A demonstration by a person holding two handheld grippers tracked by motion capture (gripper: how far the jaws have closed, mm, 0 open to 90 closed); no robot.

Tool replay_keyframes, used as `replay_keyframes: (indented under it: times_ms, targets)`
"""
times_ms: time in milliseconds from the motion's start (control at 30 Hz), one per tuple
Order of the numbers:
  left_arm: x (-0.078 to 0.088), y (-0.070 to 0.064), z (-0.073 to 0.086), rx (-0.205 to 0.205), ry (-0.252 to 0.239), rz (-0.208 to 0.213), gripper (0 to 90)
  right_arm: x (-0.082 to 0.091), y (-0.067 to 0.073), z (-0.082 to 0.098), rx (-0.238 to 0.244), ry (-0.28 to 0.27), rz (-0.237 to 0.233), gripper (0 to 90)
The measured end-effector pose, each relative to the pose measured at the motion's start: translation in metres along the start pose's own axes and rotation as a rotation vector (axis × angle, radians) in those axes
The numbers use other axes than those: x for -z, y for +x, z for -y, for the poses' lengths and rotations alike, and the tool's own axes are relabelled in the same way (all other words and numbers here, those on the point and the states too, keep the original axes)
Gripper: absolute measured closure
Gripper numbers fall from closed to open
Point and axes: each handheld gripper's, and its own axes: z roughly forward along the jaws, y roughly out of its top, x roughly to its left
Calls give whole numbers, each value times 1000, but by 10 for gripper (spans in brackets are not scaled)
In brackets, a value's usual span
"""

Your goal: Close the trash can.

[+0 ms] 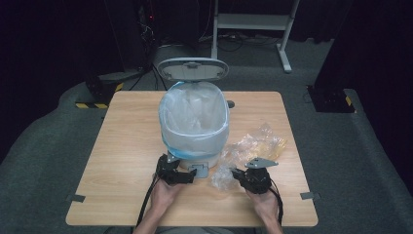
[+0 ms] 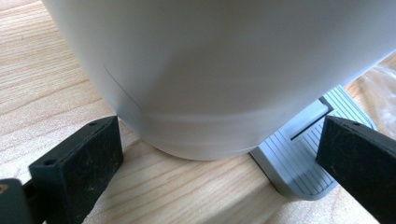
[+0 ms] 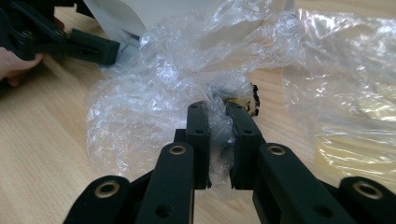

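No writing is legible; the right tool [image 3: 217, 135] pinches crumpled clear plastic [image 3: 163, 84], hiding a dark item, while the left tool [image 2: 219, 163] stands spread at the bin [image 2: 224, 70] base.

Pale wood-grain table [image 1: 126, 141] — matt. Smooth, faintly glossy grey plastic bin [image 2: 224, 70], ribbed plastic pedal [image 2: 299, 163]. Crinkled, shiny clear film [image 3: 154, 93] — pinched between matt black pads [image 3: 198, 126].

Centre: bin [image 1: 195, 129] with raised lid [image 1: 193, 69] blocks passage across the table [image 1: 122, 146].
Front: pedal [image 1: 198, 169] juts toward the person.
Right: crumpled plastic [image 1: 251, 146] crowds the bin's side.
Left: open tabletop.
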Motion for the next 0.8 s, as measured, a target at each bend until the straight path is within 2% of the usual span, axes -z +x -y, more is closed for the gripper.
replay_keyframes:
  times_ms: [533, 800]
  targets:
    - [0, 0, 0, 0, 0, 0, 5, 37, 0, -10, 2, -60, 8, 819]
    - [0, 0, 0, 0, 0, 0, 5, 54, -1, -17, 0, -78, -4, 820]
